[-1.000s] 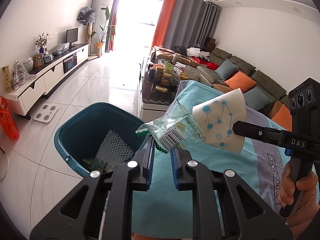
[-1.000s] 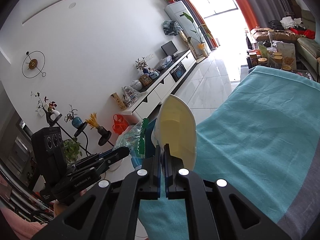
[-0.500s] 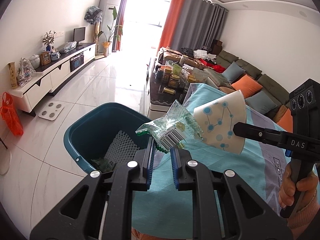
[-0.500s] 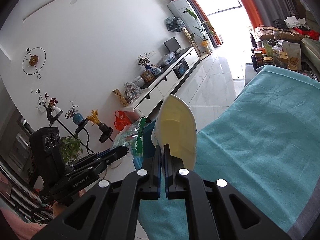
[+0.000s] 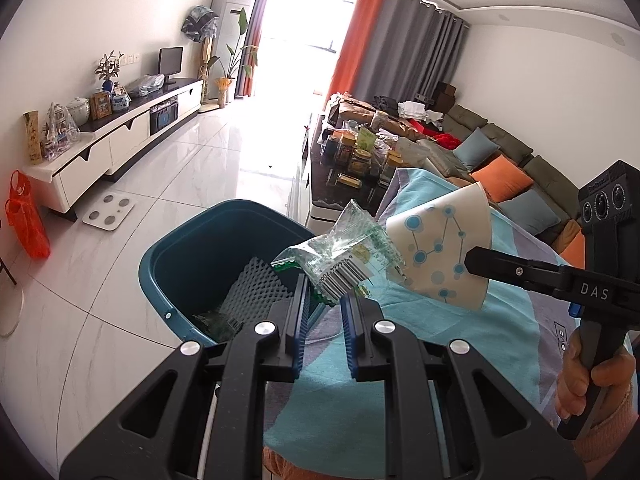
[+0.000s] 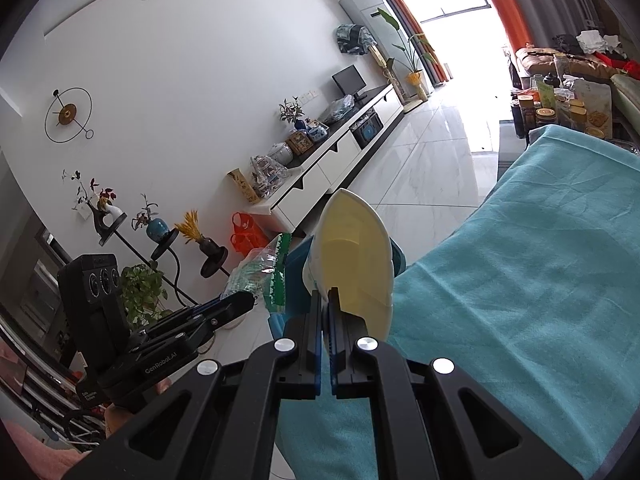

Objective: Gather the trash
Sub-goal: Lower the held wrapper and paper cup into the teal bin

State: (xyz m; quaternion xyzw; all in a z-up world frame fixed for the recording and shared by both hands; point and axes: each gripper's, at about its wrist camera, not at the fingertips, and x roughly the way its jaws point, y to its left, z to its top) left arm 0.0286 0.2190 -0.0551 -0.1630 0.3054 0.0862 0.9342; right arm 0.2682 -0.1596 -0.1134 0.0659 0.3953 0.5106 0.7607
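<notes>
Carrying trash toward the teal plastic bin (image 5: 188, 256): left tool (image 5: 325, 300) grips a crinkled clear wrapper (image 5: 344, 254) just beside its rim; right tool (image 6: 325, 300) pinches a flattened paper cup (image 6: 354, 256) beside it. Next, likely: move over the bin, release.

A home living room: a long low TV cabinet (image 5: 120, 136) with a small screen (image 5: 171, 60) and ornaments; a cushioned sofa (image 5: 516, 160) along the opposite wall; orange and grey curtains (image 5: 400, 48) by a bright window; a cluttered coffee table (image 5: 352, 176), holding what look like jars.
</notes>
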